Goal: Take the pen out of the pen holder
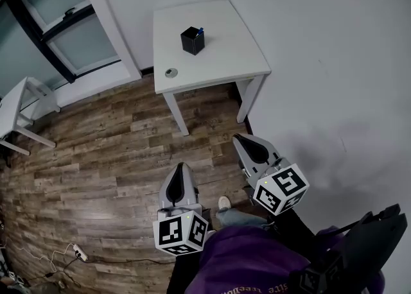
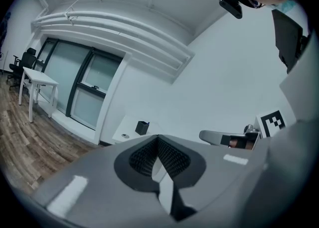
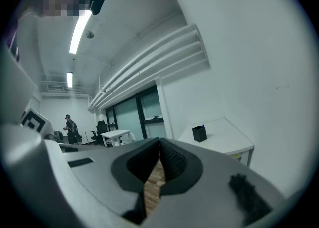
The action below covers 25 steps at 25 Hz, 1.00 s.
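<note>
A black square pen holder (image 1: pixel 192 40) stands on a small white table (image 1: pixel 237 55) against the wall, far ahead of me. A blue pen tip (image 1: pixel 200 29) pokes out of its top. The holder also shows small in the left gripper view (image 2: pixel 142 127) and in the right gripper view (image 3: pixel 199 133). My left gripper (image 1: pixel 180 168) and right gripper (image 1: pixel 239 138) hang over the wooden floor, well short of the table. Both have their jaws together with nothing between them.
A round grey grommet (image 1: pixel 171 72) sits near the table's front left corner. Another white table (image 1: pixel 16 103) stands at the left by the windows. A power strip with cable (image 1: pixel 78 252) lies on the floor. A person (image 3: pixel 69 126) stands far off in the right gripper view.
</note>
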{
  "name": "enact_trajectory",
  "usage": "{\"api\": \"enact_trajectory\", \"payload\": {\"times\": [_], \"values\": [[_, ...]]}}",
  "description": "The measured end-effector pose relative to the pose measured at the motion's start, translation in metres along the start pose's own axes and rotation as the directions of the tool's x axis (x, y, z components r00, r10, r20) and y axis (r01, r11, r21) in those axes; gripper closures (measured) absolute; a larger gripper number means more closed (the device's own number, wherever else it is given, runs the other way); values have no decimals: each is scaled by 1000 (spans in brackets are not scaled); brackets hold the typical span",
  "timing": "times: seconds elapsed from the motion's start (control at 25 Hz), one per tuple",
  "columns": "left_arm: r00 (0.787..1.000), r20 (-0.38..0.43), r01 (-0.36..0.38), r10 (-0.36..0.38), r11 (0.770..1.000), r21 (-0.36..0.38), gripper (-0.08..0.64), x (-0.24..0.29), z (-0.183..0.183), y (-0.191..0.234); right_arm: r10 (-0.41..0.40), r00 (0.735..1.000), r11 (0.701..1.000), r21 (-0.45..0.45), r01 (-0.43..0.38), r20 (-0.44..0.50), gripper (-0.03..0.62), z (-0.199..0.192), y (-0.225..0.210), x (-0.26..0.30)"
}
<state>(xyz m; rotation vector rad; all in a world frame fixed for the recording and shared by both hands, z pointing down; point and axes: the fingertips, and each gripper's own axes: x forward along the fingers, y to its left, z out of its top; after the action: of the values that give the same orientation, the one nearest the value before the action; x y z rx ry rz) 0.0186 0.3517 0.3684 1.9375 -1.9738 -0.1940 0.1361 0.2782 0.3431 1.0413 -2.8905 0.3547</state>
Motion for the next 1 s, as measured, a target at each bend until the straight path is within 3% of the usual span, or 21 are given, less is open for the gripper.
{"api": "enact_trajectory", "payload": {"times": [0.52,0.72,1.0], "values": [[999,28,-46,45,999,5,554,42,8,-8,35,999,999,-1,-35,-8,581,8,-41,25],[1000,13,-1,2,1000,-31,554,61,9,-7,24,1000,1000,0,-24,-11,581,10,-53,40],[1000,13,15,-15,1000,-15,554,105,27,14,6,1000,1000,-1,-6,0,581,21,-68,85]]}}
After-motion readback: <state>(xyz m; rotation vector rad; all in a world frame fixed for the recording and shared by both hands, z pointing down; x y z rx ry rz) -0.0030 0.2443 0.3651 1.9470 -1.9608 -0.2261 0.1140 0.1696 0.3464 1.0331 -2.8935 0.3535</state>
